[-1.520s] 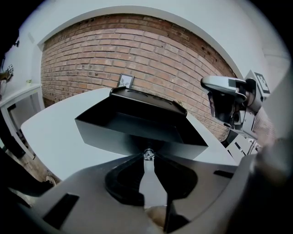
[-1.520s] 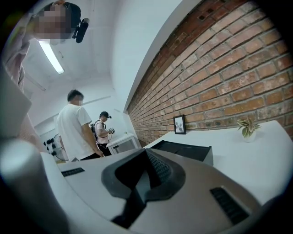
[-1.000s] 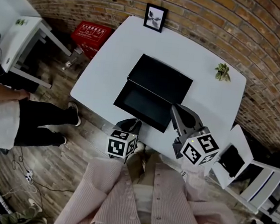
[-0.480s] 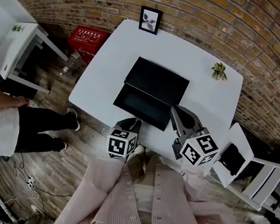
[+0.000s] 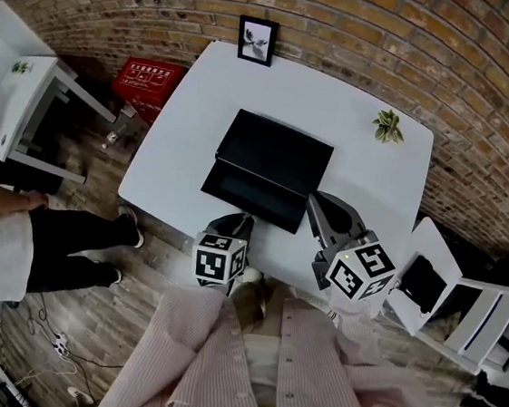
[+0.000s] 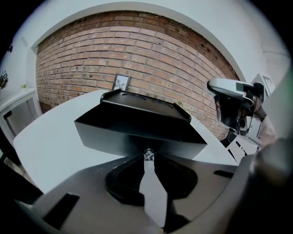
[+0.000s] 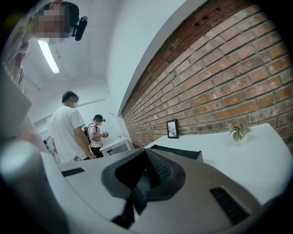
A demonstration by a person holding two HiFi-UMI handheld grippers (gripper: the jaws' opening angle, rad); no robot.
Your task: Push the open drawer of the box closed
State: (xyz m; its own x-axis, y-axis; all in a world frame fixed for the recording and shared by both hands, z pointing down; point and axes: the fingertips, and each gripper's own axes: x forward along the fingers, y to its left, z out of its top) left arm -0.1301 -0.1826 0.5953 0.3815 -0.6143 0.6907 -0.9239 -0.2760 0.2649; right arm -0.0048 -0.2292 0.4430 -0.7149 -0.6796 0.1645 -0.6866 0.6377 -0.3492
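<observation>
A black box point(image 5: 274, 150) sits on the white table point(image 5: 367, 179), its drawer point(image 5: 248, 193) pulled out toward me. My left gripper point(image 5: 246, 219) is at the middle of the drawer front point(image 6: 114, 137), its jaws shut on the small knob point(image 6: 148, 154) there. My right gripper point(image 5: 313, 199) hovers by the drawer's right front corner, shut and holding nothing. In the right gripper view the box point(image 7: 179, 153) shows just past the closed jaws point(image 7: 146, 153).
A framed picture point(image 5: 257, 40) and a small plant point(image 5: 387, 126) stand at the table's far edge. On the floor are a red crate point(image 5: 145, 78), a white side table point(image 5: 25, 90) and a white chair point(image 5: 453, 303). A person point(image 5: 12, 243) stands at left.
The drawer shows less of its inside than a second ago, with the left gripper still at its front. The box has shifted up and left in the head view.
</observation>
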